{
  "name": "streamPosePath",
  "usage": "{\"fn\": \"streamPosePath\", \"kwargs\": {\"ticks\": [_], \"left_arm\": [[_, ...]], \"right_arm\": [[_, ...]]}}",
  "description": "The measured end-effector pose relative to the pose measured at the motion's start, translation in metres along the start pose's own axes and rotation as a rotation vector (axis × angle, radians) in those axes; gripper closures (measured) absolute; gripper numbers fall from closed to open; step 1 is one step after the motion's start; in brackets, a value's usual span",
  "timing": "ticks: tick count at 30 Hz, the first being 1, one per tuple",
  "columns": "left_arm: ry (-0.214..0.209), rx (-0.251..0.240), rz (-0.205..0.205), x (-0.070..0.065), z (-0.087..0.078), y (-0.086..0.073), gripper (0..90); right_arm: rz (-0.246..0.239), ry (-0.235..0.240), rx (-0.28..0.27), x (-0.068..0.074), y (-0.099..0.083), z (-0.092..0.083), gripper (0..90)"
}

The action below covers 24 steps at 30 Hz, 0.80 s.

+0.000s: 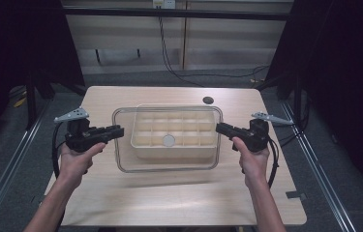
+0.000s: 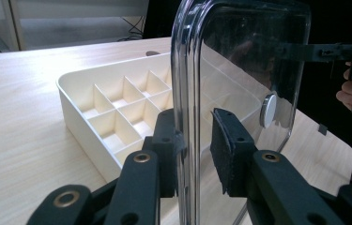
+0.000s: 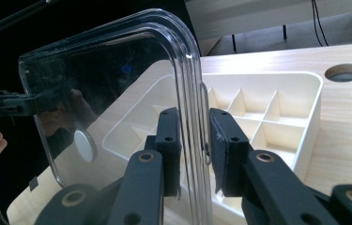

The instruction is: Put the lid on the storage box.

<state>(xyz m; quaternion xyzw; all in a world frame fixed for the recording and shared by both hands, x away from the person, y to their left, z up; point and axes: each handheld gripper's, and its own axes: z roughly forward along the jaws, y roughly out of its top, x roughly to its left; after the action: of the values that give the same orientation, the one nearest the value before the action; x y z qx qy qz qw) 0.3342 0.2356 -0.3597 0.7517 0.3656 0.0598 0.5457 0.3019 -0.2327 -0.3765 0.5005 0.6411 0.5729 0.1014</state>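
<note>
Forearms at bottom edge of high view, each hand on a gripper. Left gripper [image 1: 119,131] clamped on left short edge of clear lid [image 1: 126,164]; left gripper view confirms black pads [image 2: 166,157] pinching lid rim edge-on. Lid held flat-ish, hovering over cream compartment tray [image 1: 140,142], not seated on it; overhangs tray toward near and left sides. Small round white knob [image 1: 168,140] at lid centre, seen through the clear plastic. Tray sits mid-table [image 1: 169,203], grid of empty compartments visible under lid. Right gripper [image 1: 219,127] shut on opposite short edge of lid, pads [image 3: 225,150] squeezing the rim in right gripper view.

Key relation: lid's long axis runs left-right, straight between the two grippers, same direction as tray's long axis. Both hands equally near, one per end. Tray lies directly below and slightly farther off than lid. Judgement: next move needs both ends kept level together, else lid twists in the pads or slips.

Dark round hole [image 1: 208,100] in table beyond tray, right of centre. No brands, labels or readable writing anywhere.
</note>
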Motion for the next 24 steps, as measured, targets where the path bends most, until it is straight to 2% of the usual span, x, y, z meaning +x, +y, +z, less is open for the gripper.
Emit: {"fn": "streamPosePath", "kwargs": {"ticks": [5,10,14,24], "left_arm": [[0.003,-0.008,0.016,0.0,0.001,0.012,72.1],[0.004,-0.017,0.008,0.001,0.003,0.02,72.0],[0.01,-0.027,0.009,0.002,0.004,0.026,71.9],[0.019,-0.04,0.024,0.004,0.009,0.044,71.7]], "right_arm": [[-0.009,0.001,-0.013,0.0,0.009,0.0,75.4],[-0.009,0.012,-0.025,-0.003,0.02,0.0,75.6],[-0.009,0.002,-0.028,-0.003,0.028,0.003,75.7],[-0.001,-0.001,-0.064,-0.006,0.039,0.003,75.5]]}}
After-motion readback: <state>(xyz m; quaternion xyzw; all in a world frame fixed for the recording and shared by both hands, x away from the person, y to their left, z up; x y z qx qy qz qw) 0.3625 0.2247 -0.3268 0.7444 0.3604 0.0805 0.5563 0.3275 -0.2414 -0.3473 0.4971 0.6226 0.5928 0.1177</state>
